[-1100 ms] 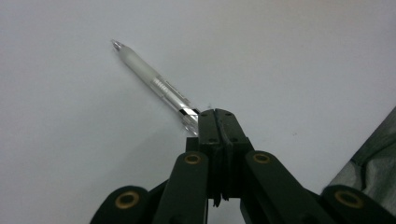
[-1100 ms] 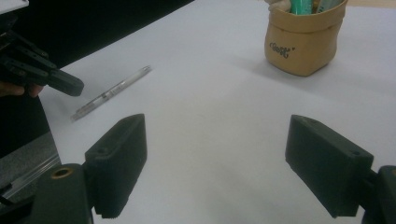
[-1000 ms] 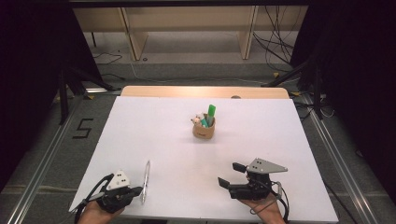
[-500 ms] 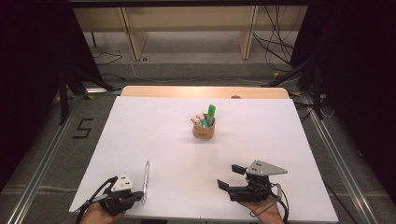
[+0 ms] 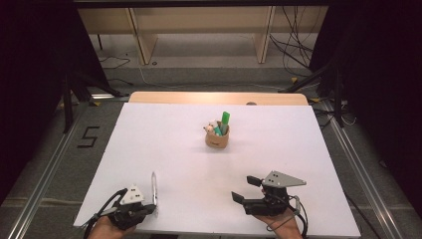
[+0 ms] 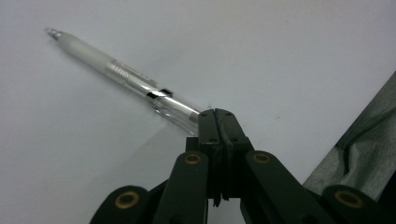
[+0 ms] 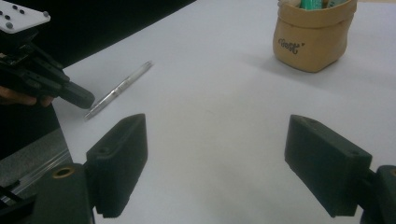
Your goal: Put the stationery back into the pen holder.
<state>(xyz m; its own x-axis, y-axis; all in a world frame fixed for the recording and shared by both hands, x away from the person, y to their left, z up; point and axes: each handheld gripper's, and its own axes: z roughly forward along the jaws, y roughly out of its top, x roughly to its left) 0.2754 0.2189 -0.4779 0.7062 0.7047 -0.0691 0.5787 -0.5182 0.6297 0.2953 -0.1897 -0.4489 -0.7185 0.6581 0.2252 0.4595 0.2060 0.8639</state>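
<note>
Now the pen (image 5: 155,188) is found lying low along the near left part of the white counter (image 5: 169,144), pointing away from the person, where a second ago it was tilted up more steeply beside the left tongs (image 5: 149,209); over the last second it has been brought down towards the surface while the left hand drew slightly back towards the counter's near edge. The left tongs are closed tight on the rear end of the pen, no gap being left between the jaws. The right tongs (image 5: 246,188) have hardly been moved; they are held wide apart with nothing between them, above bare counter at the near right. From this it is judged that the pen has been freshly gripped or is being dragged, and that a carry towards the tan pouch (image 5: 217,137) at mid-counter, where a green marker (image 5: 224,122) and other small things already stand, is the likely work in hand; that carry has not been begun.

By the left gripper view the grip itself is made plain: the clear barrel of the pen (image 6: 126,77) is seen running away from the pinched jaws, its tip far off and its shadow close under it, so that it is lying on or just above the surface. By the right gripper view the pouch (image 7: 312,37) is shown close, with lettering on its side, and the pen (image 7: 119,89) is seen from the side, with the left tongs (image 7: 81,100) at its near end.
</note>
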